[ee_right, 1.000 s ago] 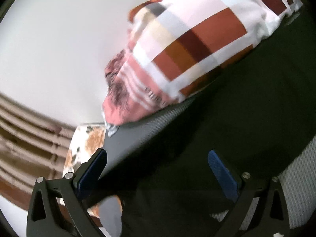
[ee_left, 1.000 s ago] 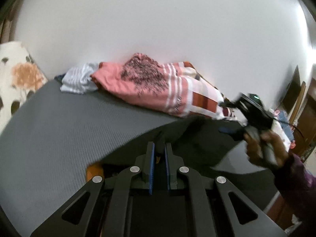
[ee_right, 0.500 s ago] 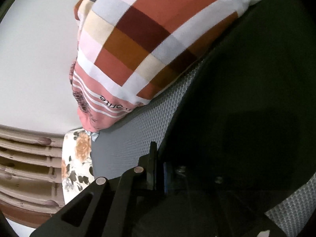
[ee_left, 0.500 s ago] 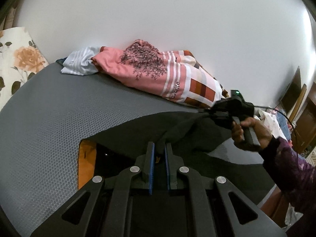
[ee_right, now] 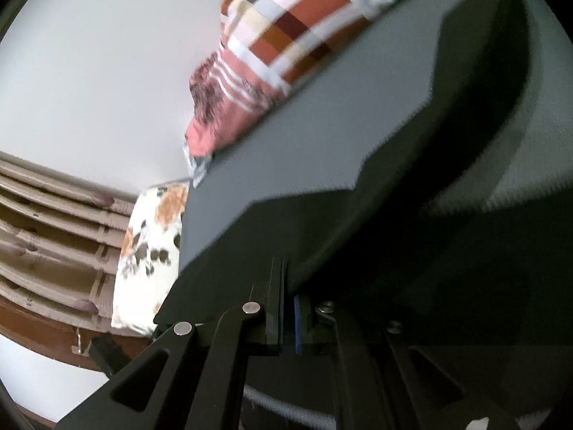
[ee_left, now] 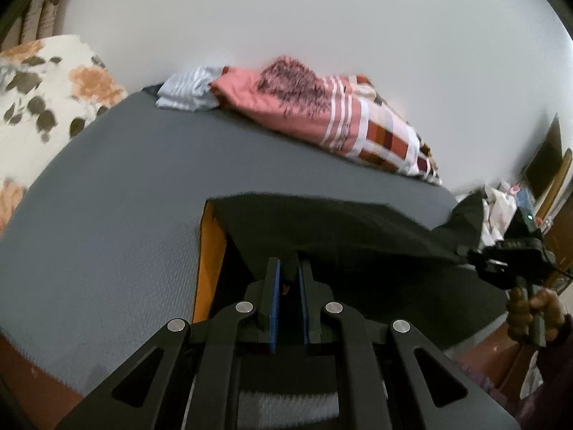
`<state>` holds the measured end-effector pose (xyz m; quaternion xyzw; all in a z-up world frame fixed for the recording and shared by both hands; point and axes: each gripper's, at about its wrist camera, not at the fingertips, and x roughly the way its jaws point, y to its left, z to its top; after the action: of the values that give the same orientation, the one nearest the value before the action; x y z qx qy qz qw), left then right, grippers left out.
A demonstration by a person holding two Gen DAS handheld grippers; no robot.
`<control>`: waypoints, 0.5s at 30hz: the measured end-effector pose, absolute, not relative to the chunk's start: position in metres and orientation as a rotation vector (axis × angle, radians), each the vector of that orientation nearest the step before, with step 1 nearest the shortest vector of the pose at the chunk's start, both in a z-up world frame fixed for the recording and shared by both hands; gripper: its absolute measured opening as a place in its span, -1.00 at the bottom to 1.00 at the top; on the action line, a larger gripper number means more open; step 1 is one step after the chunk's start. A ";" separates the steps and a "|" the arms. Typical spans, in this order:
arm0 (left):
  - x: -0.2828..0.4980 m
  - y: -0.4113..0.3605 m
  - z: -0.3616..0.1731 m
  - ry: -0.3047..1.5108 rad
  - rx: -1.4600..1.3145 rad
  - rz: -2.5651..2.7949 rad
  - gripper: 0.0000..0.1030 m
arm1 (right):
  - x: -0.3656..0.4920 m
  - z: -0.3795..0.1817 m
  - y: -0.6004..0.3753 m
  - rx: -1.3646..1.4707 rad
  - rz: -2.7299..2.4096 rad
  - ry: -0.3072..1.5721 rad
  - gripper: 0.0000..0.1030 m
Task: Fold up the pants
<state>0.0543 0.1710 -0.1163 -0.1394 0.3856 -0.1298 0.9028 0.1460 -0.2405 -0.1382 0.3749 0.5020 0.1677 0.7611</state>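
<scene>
The pants (ee_left: 322,229) are dark, with an orange band (ee_left: 209,258) along their left edge, and they lie on the grey mattress (ee_left: 118,193) with their near edge lifted and stretched between your two hands. Your left gripper (ee_left: 287,286) has its fingers narrow and pinched on that edge; your right gripper (ee_right: 286,308) has its fingers clamped on the cloth too. The held edge runs left to right between the grippers, so the cloth lies forward of both sets of fingers, toward the wall; the coming fold probably means carrying this edge forward over the rest.

The left view shows your right hand (ee_left: 533,304) and its gripper at the far right, the cloth taut up to it, and the pink patterned bedding (ee_left: 322,114) well behind. The right view shows none of the left gripper, only dark cloth draped close over the lens and the floral pillow (ee_right: 150,251) past the mattress corner.
</scene>
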 end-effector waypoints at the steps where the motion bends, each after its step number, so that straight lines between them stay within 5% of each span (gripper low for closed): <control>1: 0.048 0.172 -0.121 0.810 -0.286 -0.262 -0.82 | 0.135 -0.142 -0.239 0.820 0.360 1.107 -0.90; 15: 0.009 0.174 -0.159 0.893 -0.269 -0.203 -0.81 | 0.058 -0.200 -0.232 0.884 0.339 1.249 -0.90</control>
<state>0.0090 0.1736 -0.1586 -0.1296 0.4296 -0.0979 0.8883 0.0579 -0.2323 -0.2000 0.3981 0.5623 0.1526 0.7085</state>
